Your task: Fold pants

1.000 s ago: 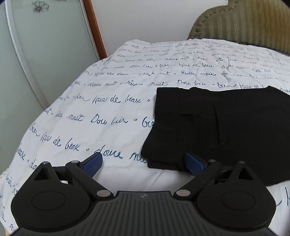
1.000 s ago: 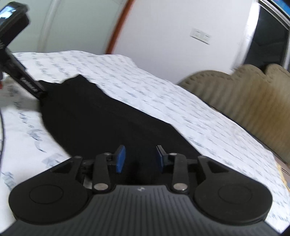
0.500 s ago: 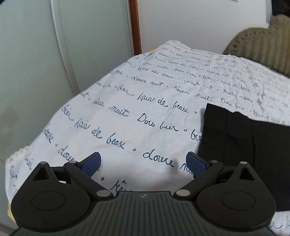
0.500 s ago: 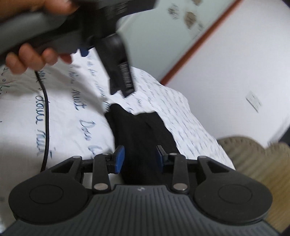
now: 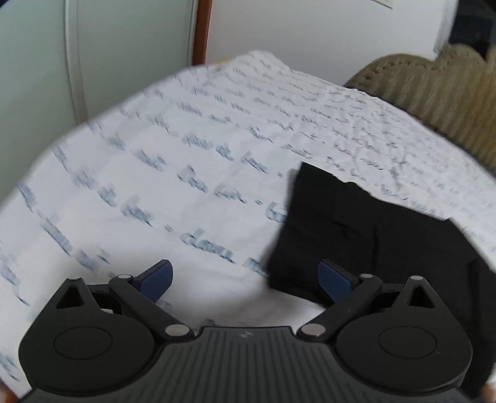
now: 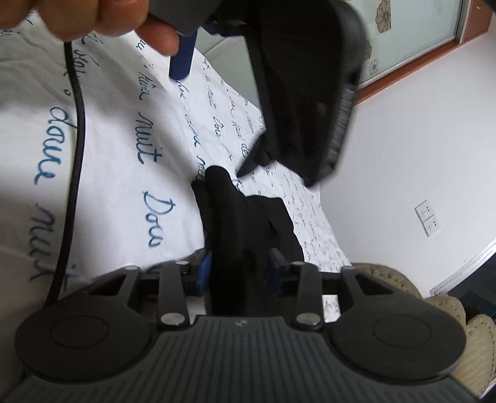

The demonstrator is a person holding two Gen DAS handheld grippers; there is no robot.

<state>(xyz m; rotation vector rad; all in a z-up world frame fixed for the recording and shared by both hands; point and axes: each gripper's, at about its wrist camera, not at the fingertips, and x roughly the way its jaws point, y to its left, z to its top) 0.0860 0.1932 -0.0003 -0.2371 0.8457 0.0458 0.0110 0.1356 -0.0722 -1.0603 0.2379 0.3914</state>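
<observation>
Pants (image 5: 365, 235): black, folded flat on the bed – on the sheet's right side.
Sheet (image 5: 186, 173): white, blue cursive; "nuit", "Dou" and "douce" readable in the right wrist view.
Left gripper (image 5: 245, 279): jaws spread wide, holding nothing, one blue pad over the pants' near corner.
Right gripper (image 6: 238, 272): jaws closing – black pants fabric bunched between them.
Hand (image 6: 102, 18): grips the left gripper's handle.

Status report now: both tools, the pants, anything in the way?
Left tool open, empty. Right tool closing around black pants fold. Pants folded on bed sheet. Left tool's cable hangs nearby.
</observation>
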